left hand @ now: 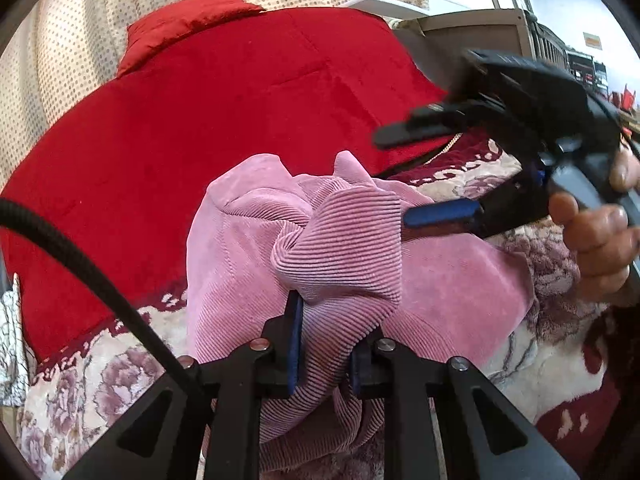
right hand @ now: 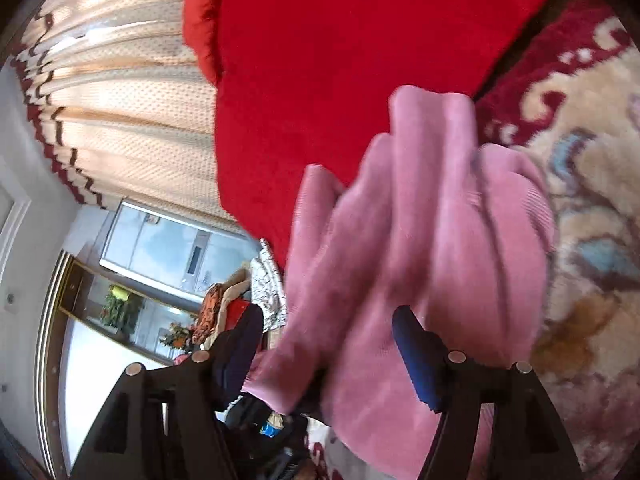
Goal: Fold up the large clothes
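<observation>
The ribbed garment [left hand: 340, 240] is dusty pink. The padded jacket [left hand: 224, 112] behind it is bright red. The blanket [left hand: 552, 344] beneath is cream with mauve flowers and a dark red scrolled border. The curtain [right hand: 132, 120] is beige with small dots and a maroon zigzag trim.

a floral plush blanket [left hand: 532, 344] is spread as the supporting surface, with a red quilted garment [left hand: 208, 120] laid at its 11 o'clock and a pink ribbed garment [left hand: 248, 240] bunched at the centre.
</observation>
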